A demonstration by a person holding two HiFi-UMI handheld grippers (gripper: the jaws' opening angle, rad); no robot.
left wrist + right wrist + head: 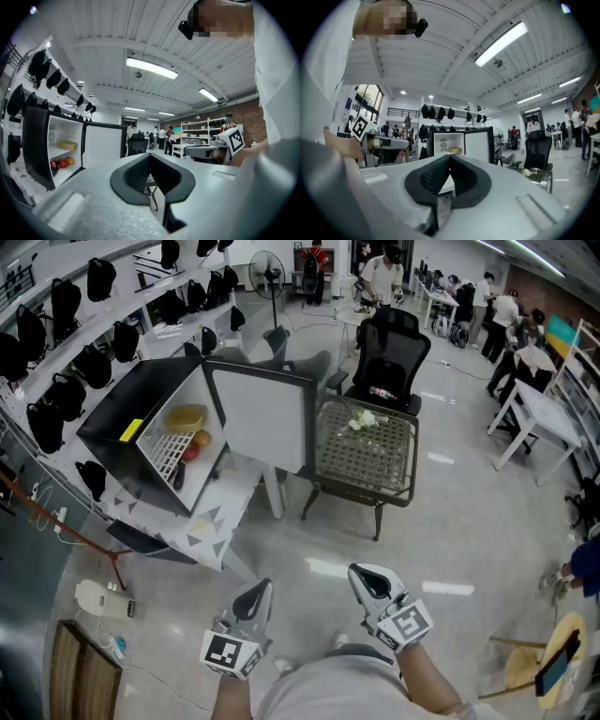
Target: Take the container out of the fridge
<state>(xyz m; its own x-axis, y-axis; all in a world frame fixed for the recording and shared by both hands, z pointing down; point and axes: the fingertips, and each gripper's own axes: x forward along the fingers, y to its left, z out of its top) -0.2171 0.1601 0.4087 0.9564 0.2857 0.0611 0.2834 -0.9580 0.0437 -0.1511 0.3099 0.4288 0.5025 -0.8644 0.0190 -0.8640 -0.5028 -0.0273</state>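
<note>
A black mini fridge [120, 415] stands open on a small patterned table, its white door [264, 416] swung toward the room. On the wire shelf inside lies the yellow container [186, 417], with red and orange fruit [197, 442] below it. The container [67, 145] shows far left in the left gripper view and small and central [454, 150] in the right gripper view. Both grippers are held low and near the person's body, well short of the fridge. The left gripper [260, 591] [150, 155] is shut and empty. The right gripper [366, 576] [450, 157] is shut and empty too.
A mesh-topped metal table [367, 454] with a white crumpled thing stands right of the fridge door, a black office chair [389, 351] behind it. Black bags [94, 362] hang on shelves at left. A white device [98, 599] lies on the floor. People and white desks [544, 418] fill the back.
</note>
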